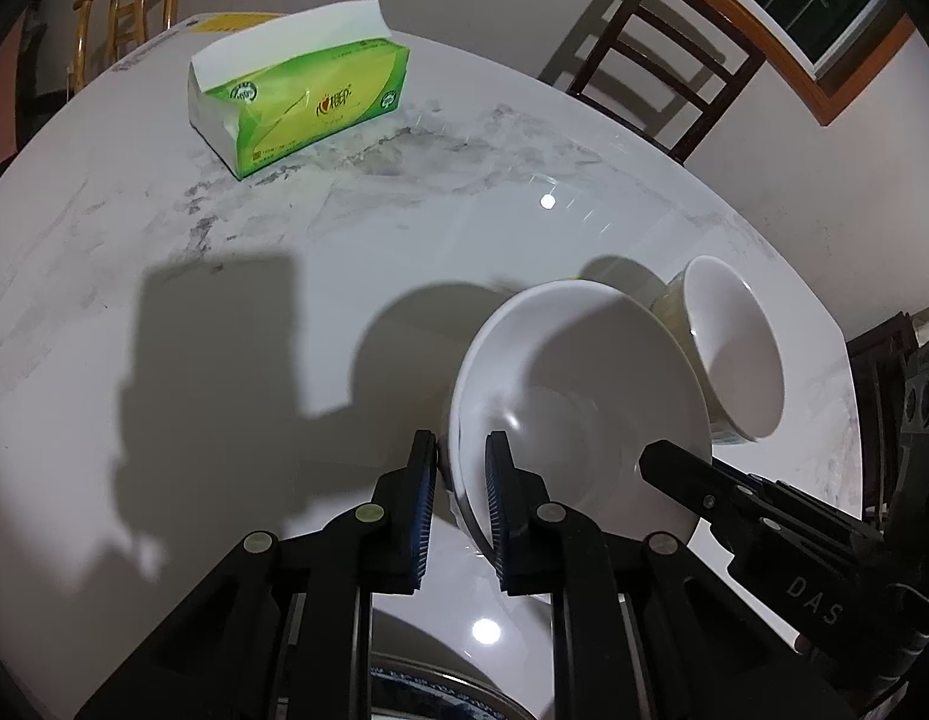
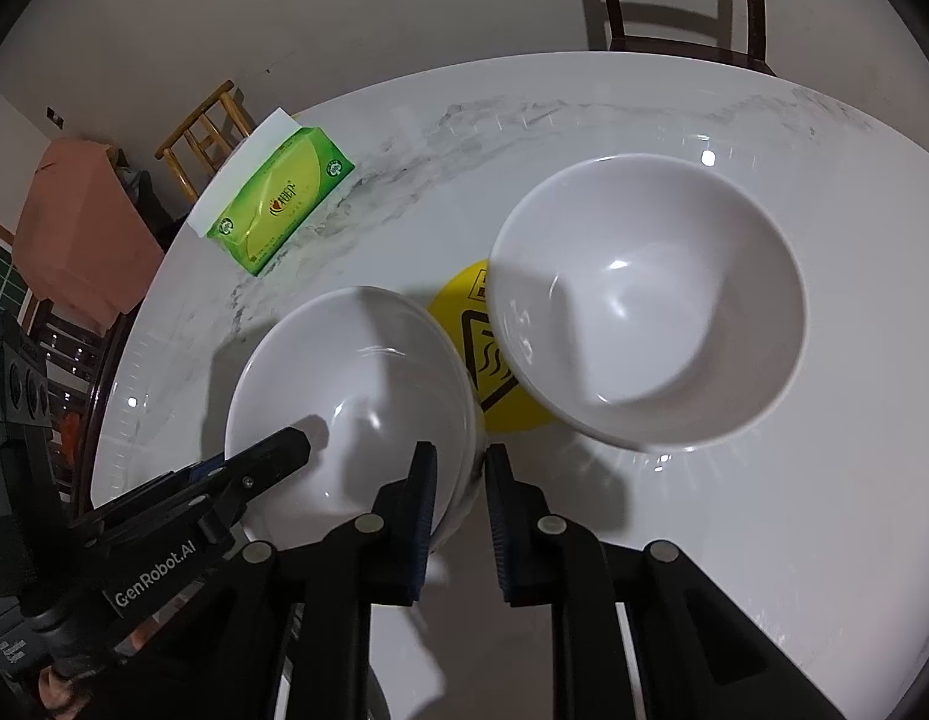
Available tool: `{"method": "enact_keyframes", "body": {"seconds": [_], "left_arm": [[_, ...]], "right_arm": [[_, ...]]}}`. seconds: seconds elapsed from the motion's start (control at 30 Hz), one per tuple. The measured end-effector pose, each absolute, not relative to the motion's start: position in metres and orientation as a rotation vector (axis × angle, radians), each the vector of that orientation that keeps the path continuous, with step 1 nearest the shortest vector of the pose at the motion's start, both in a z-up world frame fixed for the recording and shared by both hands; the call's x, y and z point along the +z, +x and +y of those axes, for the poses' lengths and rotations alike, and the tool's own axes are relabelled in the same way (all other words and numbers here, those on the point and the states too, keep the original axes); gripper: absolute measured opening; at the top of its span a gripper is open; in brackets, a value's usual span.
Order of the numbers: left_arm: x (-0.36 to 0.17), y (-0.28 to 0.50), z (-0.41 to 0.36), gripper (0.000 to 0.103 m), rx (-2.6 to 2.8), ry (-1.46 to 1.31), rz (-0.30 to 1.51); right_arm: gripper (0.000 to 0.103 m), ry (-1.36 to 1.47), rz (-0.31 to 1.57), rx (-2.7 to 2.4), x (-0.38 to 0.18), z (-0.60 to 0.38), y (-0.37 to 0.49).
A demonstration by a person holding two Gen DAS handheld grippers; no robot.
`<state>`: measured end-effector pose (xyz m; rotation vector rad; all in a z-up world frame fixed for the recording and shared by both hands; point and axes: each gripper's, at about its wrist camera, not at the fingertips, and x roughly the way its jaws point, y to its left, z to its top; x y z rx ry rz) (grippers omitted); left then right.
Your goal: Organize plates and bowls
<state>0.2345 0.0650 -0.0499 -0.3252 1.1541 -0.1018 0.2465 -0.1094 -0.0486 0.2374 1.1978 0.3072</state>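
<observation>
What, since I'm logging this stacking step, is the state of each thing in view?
Nearer glossy white bowl: empty, rim clamped on opposite sides.
Farther glossy white bowl: empty, upright, not gripped.
Left gripper: shut on the nearer bowl's rim.
Right gripper: shut on the nearer bowl's rim.
Green tissue pack: open, a sheet sticking out.
Yellow round warning disc: lying flat, partly hidden by the bowls.

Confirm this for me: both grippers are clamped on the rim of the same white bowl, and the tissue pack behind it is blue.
Not blue. The tissue pack is green and yellow, as the right wrist view shows. The rest holds: left gripper and right gripper both clamp the near white bowl.
</observation>
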Motion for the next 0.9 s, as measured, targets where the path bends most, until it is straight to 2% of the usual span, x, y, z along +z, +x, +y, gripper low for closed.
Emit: {"method": "enact_keyframes", "body": {"seconds": [0.43, 0.9], "left_arm": [[0.0, 0.2, 0.042, 0.013, -0.138, -0.28, 1.092], [0.049, 0.119, -0.016, 0.013, -0.238, -0.191, 1.06]], "right_arm": [[0.017, 0.247, 1.111, 0.296, 0.006, -0.13, 0.199], [0.017, 0.257, 1.023, 0.222, 0.06, -0.181, 0.096]]}}
